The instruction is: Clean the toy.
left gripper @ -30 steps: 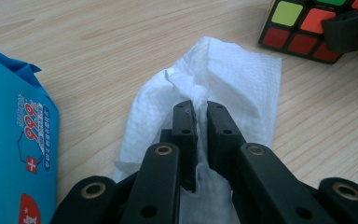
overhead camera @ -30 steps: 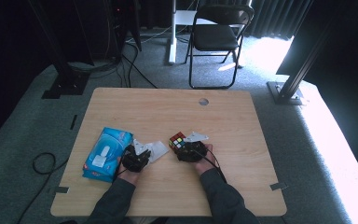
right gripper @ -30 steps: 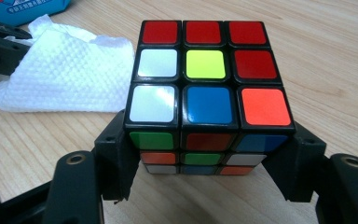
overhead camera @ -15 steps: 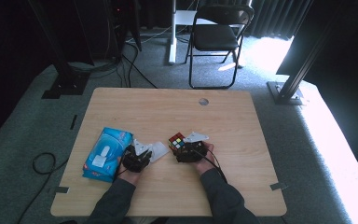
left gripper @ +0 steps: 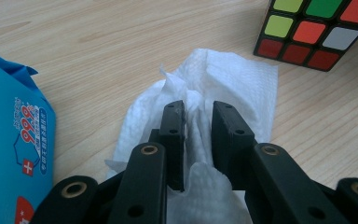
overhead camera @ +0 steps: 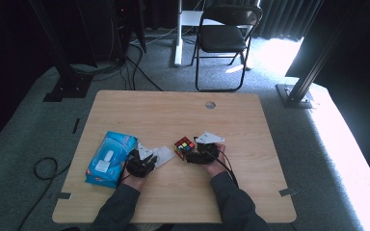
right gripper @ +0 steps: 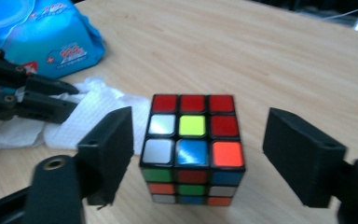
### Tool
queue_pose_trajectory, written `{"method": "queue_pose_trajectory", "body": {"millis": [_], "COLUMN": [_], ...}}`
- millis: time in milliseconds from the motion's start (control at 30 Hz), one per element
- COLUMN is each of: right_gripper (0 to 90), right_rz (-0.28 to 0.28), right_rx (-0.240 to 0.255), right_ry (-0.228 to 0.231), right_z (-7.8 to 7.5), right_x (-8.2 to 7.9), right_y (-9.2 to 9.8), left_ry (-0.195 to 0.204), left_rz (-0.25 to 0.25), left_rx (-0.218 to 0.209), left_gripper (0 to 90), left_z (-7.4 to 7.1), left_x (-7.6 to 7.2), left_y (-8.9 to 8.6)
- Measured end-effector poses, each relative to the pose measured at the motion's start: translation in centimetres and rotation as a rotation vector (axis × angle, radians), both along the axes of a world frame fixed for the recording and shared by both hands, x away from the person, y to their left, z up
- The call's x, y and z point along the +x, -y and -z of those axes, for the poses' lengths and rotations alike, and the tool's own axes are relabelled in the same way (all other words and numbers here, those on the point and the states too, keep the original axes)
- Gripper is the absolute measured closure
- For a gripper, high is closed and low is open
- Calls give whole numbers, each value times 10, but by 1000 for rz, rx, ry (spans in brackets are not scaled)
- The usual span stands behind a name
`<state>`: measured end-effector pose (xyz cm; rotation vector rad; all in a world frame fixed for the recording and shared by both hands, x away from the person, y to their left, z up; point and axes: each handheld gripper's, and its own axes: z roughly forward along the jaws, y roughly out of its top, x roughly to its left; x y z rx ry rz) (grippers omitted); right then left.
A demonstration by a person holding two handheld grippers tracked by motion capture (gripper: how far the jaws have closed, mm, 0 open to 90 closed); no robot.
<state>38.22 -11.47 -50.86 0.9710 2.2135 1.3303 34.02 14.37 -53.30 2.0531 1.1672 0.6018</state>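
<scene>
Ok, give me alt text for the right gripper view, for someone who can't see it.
A scrambled puzzle cube sits on a wooden table between the right gripper's two black jaws, which stand open with gaps on both sides. Behind, at left, the left gripper rests on a crumpled white wipe, beside a blue wipes pack.

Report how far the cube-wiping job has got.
Done: a white wipe is out of the blue pack and lies on the table. In hand: the left claw stands over a pinched fold of it, jaws just opening; the right claw straddles the cube with gaps both sides, just closing. Left: wipe apart from cube, so wiping looks undone.
</scene>
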Motion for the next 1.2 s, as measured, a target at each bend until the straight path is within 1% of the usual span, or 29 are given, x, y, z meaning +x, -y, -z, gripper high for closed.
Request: {"method": "queue_pose_trajectory", "body": {"millis": [33,67,133,233,267,333,400,433,600,667,733,900,967,1000,1100,1200], "right_gripper": [327,380,484,607,628,659,676,678,669,673,687,687,687,685,674,675], "right_rz": [8,14,20,25,27,42,55,59,61,68,76,81,83,83,90,93], "right_rx": [-8,-14,-7,-1,6,4,3,2,8,22,23,34,32,36,62,76], "right_ry": [13,23,40,44,37,30,12,11,-28,-38,-42,-66,-66,-73,-116,-137], "right_z": [-1,-1,-3,-4,-4,-3,-1,0,3,3,3,4,4,3,3,3], "right_x": [-1,-1,-2,-1,0,2,5,6,10,13,14,15,15,16,18,19], "right_y": [0,0,1,2,2,2,3,3,2,3,3,5,5,5,8,9], "left_ry": [-1,-1,-1,-3,-3,-3,-4,-4,-4,-3,-2,-1,0,-1,1,0], "left_rz": [-2,-1,-1,1,1,-1,0,0,1,0,0,0,-1,-1,0,-1], "left_rx": [-3,-4,-5,-6,-6,-5,-4,-4,-2,-3,-3,-2,-3,-3,-3,-3], "left_gripper": [743,743,742,741,740,740,740,740,740,741,740,740,740,740,740,740], "left_z": [0,0,0,1,1,1,1,1,0,0,0,0,0,0,0,0], "left_x": [0,0,0,0,0,1,1,1,1,1,1,0,0,0,0,0], "left_y": [0,0,0,0,0,0,-1,-1,-1,-1,-1,0,0,0,0,0]}}
